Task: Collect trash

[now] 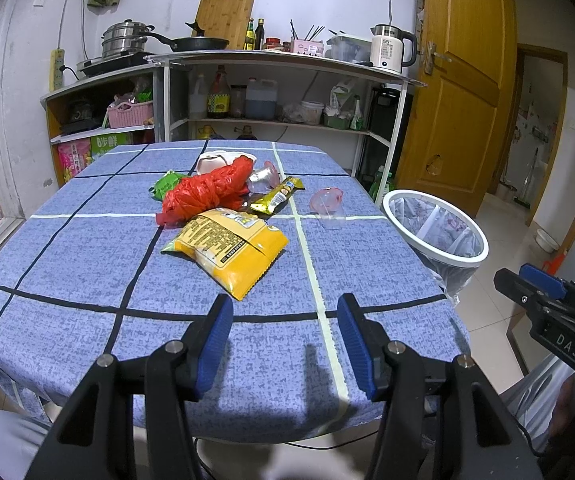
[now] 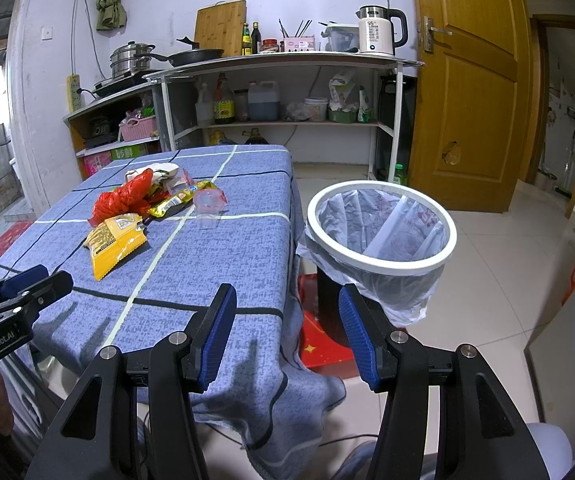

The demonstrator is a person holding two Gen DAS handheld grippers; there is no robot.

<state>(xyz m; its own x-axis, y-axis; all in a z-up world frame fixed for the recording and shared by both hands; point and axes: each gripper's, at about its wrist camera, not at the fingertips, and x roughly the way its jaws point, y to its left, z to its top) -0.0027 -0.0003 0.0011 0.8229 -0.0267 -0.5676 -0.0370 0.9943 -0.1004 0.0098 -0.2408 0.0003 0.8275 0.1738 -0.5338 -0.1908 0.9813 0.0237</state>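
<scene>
Blue-checked cloth covers the surface [image 1: 87, 280], where the trash lies heaped mid-surface: a yellow snack bag [image 1: 231, 250] nearest, a red plastic bag [image 1: 207, 192] just behind it, and a clear plastic cup [image 1: 329, 204] to their right. Beside the surface stands the lined bin [image 2: 381, 224]. Left claw [image 1: 285, 344] and right claw [image 2: 287, 336] both gape wide, holding nothing

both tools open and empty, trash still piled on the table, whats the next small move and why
Probably ease the left tool forward onto the yellow bag. It is the nearest piece of the pile, lies almost straight ahead of the open jaws, and nothing sits between them. The right tool points more toward the bin off the table's right edge, so it suits that grab less.
</scene>
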